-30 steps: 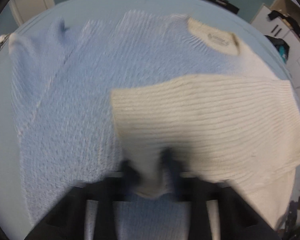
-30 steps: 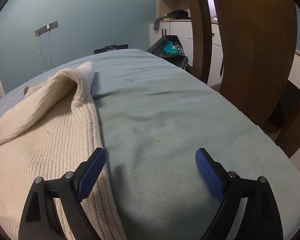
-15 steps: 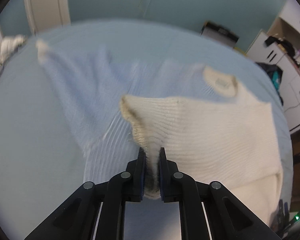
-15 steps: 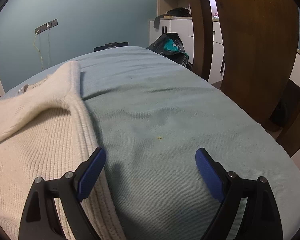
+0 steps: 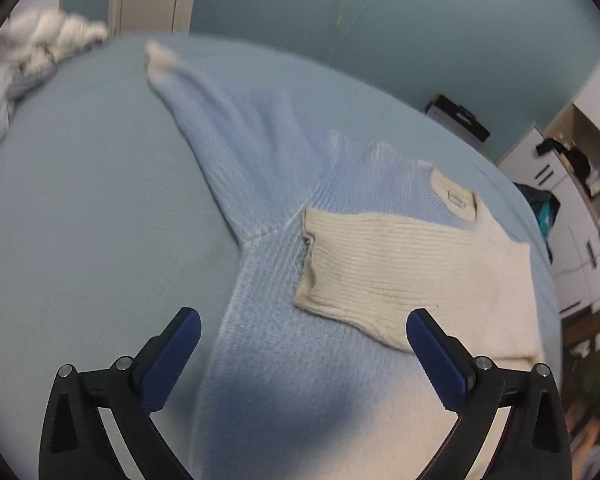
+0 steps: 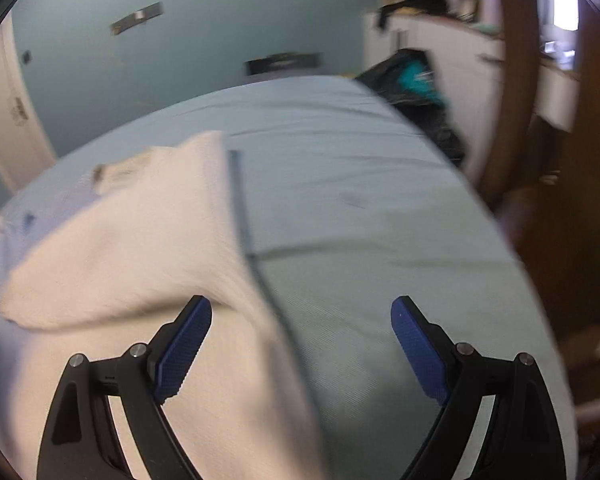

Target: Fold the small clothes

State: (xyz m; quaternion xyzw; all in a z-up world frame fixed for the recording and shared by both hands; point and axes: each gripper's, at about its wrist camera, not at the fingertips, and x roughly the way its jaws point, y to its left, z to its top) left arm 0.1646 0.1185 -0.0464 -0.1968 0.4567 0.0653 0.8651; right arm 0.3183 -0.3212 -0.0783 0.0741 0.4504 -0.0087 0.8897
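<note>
A knit sweater [image 5: 284,360] lies flat on the bed's pale blue sheet [image 5: 80,220]. Its cream sleeve [image 5: 400,264] is folded across the chest below the collar [image 5: 454,198]. The other sleeve [image 5: 228,128] stretches to the far left. My left gripper [image 5: 303,316] hovers above the sweater's body, jaws opening wide with nothing between them. In the right wrist view the sweater [image 6: 140,240] is blurred at the left. My right gripper [image 6: 301,306] stands open over its right edge and the bare sheet [image 6: 380,220], holding nothing.
A crumpled white cloth [image 5: 32,52] lies at the bed's far left corner. White cabinets [image 5: 580,240] and a black bag [image 6: 416,88] stand past the bed's right side. Brown wooden furniture [image 6: 580,160] rises close on the right.
The left gripper was shut on the cream sleeve and carried it over the chest. It has let go, opened wide and drawn back. The right gripper, still open, swung sideways along the sweater's edge.
</note>
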